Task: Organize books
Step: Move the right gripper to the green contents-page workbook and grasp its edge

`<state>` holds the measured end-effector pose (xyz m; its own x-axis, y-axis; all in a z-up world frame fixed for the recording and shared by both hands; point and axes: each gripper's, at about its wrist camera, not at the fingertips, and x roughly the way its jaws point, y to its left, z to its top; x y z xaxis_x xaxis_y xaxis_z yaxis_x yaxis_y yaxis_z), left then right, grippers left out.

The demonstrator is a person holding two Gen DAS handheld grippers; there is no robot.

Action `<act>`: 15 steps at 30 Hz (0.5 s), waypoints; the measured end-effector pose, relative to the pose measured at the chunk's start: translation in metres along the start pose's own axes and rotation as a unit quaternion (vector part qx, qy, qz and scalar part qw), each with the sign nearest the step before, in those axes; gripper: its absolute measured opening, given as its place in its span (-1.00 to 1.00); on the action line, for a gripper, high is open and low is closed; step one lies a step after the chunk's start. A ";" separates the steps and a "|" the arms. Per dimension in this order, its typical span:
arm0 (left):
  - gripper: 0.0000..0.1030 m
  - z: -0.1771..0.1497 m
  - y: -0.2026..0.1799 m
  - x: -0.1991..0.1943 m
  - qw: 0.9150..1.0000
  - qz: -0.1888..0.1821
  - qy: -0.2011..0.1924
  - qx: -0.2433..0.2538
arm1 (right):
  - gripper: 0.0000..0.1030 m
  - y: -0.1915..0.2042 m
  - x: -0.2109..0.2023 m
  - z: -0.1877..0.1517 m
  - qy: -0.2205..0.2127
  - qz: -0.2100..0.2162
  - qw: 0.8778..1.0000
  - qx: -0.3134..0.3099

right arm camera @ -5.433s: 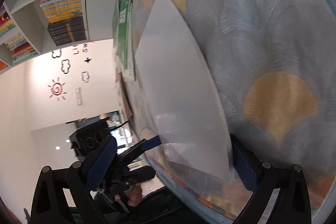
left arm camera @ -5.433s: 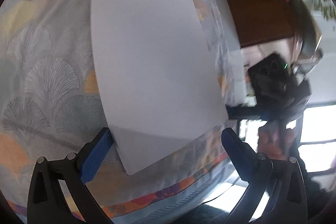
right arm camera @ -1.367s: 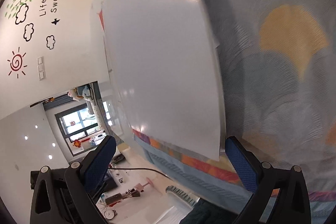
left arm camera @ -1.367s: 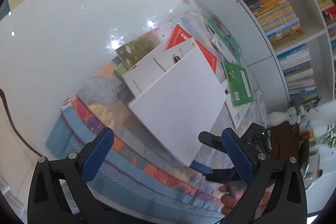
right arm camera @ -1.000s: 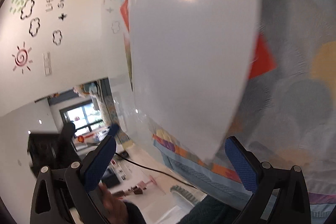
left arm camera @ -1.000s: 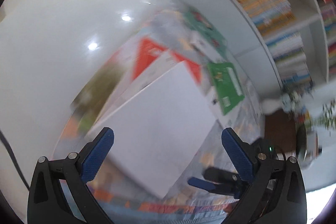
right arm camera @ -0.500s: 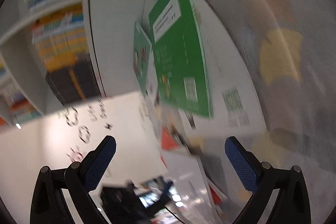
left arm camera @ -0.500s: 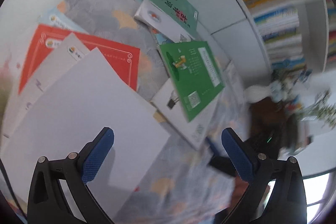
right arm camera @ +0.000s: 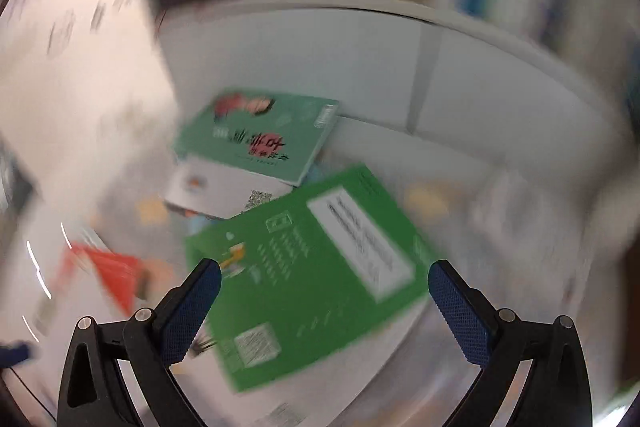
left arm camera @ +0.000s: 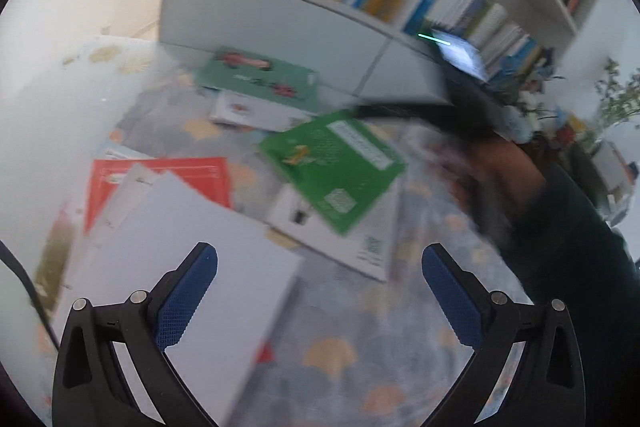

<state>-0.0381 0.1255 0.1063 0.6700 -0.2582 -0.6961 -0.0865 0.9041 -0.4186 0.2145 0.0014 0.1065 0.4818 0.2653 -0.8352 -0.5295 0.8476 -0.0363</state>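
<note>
Both grippers' jaws gape empty: bright green book [right arm camera: 320, 275] lies mid-frame between the right gripper [right arm camera: 320, 303] jaws; left gripper [left arm camera: 320, 291] over one white book [left arm camera: 188, 267]

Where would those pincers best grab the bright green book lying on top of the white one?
Probably by the bright green book's near corner, which overhangs the white book beneath. It lies flat, so one of the right gripper's fingers could slide under that free edge, coming in low from the front, and pinch the thin cover.
</note>
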 end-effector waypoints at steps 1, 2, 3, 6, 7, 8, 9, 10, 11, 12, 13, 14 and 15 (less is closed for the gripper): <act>0.99 -0.001 -0.003 0.001 1.000 -0.005 0.004 -0.006 | 1.00 0.007 0.014 0.014 0.021 0.013 0.999 -0.022; 0.99 -0.001 -0.006 0.003 1.000 -0.005 0.006 -0.012 | 1.00 0.014 0.038 0.032 0.052 0.038 0.997 -0.038; 0.99 0.001 -0.007 0.004 1.000 -0.008 0.004 -0.021 | 1.00 0.018 0.068 0.047 0.091 0.056 0.993 -0.040; 0.99 0.013 -0.013 0.005 0.998 0.025 -0.042 -0.027 | 1.00 0.026 0.131 0.063 0.160 0.058 0.985 -0.010; 0.99 0.020 -0.016 0.008 0.997 0.050 -0.057 -0.018 | 1.00 0.027 0.142 0.063 0.168 0.056 0.984 -0.008; 0.99 0.028 -0.022 0.015 0.995 0.086 -0.055 0.002 | 1.00 0.028 0.154 0.059 0.185 0.036 0.982 -0.013; 0.99 0.033 -0.027 0.025 0.992 0.120 -0.044 0.026 | 1.00 0.028 0.159 0.054 0.190 0.030 0.981 -0.017; 0.99 0.037 -0.035 0.036 0.986 0.156 -0.025 0.058 | 1.00 0.025 0.155 0.049 0.179 0.042 0.983 -0.010; 0.99 0.038 -0.042 0.046 0.978 0.188 -0.007 0.094 | 1.00 0.021 0.148 0.039 0.181 0.049 0.982 -0.007; 0.99 0.035 -0.048 0.054 0.969 0.214 0.009 0.124 | 1.00 0.020 0.141 0.030 0.181 0.049 0.982 -0.016; 0.99 0.031 -0.050 0.058 0.965 0.226 0.017 0.132 | 1.00 0.019 0.134 0.019 0.181 0.053 0.982 -0.029; 0.99 0.025 -0.051 0.063 0.964 0.230 0.026 0.128 | 1.00 0.018 0.123 0.004 0.178 0.064 0.981 -0.048; 0.99 0.020 -0.049 0.067 0.968 0.224 0.036 0.110 | 1.00 0.014 0.111 -0.012 0.175 0.073 0.980 -0.063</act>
<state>0.0254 0.0710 0.0916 0.5475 0.1600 -0.8214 -0.1923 0.9793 0.0626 0.2521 0.0375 0.0066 0.1374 0.1865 -0.9728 -0.6672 0.7433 0.0483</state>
